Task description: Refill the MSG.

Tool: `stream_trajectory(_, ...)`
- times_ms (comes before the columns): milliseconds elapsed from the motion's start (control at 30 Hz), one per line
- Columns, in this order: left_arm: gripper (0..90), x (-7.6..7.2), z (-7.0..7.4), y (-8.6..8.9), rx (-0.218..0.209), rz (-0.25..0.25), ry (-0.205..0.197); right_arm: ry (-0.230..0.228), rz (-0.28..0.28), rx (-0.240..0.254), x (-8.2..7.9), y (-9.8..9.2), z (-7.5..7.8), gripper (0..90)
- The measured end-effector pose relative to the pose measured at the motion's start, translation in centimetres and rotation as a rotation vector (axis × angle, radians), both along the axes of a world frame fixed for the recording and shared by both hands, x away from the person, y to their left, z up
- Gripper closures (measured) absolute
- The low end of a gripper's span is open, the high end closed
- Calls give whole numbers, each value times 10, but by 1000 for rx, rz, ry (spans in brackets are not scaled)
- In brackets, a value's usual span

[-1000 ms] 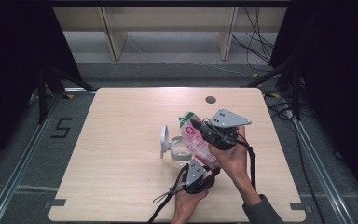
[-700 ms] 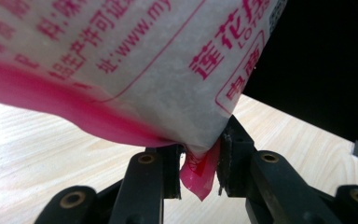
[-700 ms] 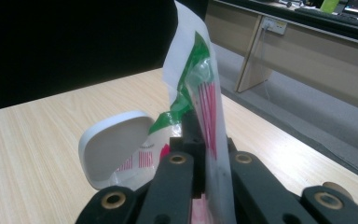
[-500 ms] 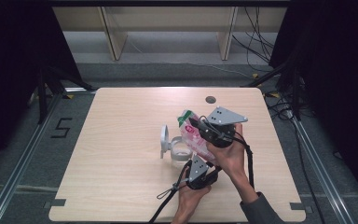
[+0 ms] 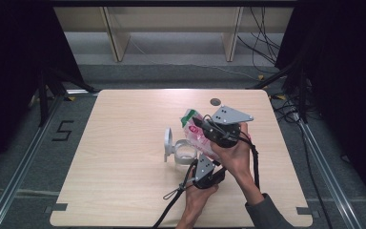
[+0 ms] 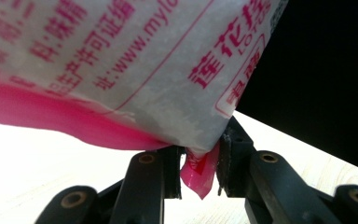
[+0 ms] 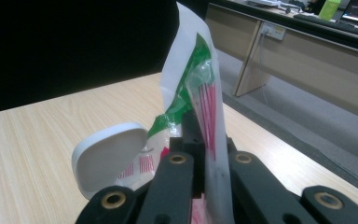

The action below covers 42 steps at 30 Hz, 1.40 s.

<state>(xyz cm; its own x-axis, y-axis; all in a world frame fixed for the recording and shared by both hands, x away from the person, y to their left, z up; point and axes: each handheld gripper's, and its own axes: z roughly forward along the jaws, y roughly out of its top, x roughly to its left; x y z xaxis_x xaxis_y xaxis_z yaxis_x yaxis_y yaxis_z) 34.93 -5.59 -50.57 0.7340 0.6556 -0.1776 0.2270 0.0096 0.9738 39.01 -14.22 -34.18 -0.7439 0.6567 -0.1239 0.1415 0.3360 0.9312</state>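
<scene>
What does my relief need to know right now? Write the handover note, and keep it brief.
Right gripper: shut on the top edge of the white plastic bag with pink and green print.
Left gripper: shut on the bag's pink bottom corner.
The bag hangs tilted above the open white container with flip-up lid on the light wooden table.
Done: bag lifted, gripped at both ends.
Left: likely emptying it into the container; whether any has been poured I cannot tell.

The bag [image 6: 121,70] between the black jaws is showing white with pink print. Its top [image 7: 189,88] above the claw is showing green, and the lid [image 7: 107,156] beside the claw is looking white.
</scene>
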Motion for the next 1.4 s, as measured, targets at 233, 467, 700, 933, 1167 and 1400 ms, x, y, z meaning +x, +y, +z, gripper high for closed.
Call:
stream_trajectory(233, 731, 0, -3, 3, 7, 1, 2, -1, 21, -1, 2, 5, -4, 900)
stream_trajectory(467, 731, 0, -6, 1, 0, -4, 10, -1, -8, -32, 4, 9, -8, 900)
stream_trajectory(700, 734, -2, -8, -2, 6, -16, 9, 27, -6, -51, 7, 12, -14, 900)
stream_trajectory(933, 737, -3, -9, -4, 4, -24, 12, 38, -1, -73, 10, 14, -18, 900)
stream_trajectory(1167, 738, -4, -10, -4, 19, -18, 19, 44, 2, -85, 12, 16, -21, 900)
stream_trajectory(1400, 738, -4, -10, -4, 15, -47, 7, 41, -3, -115, 11, 20, -24, 900)
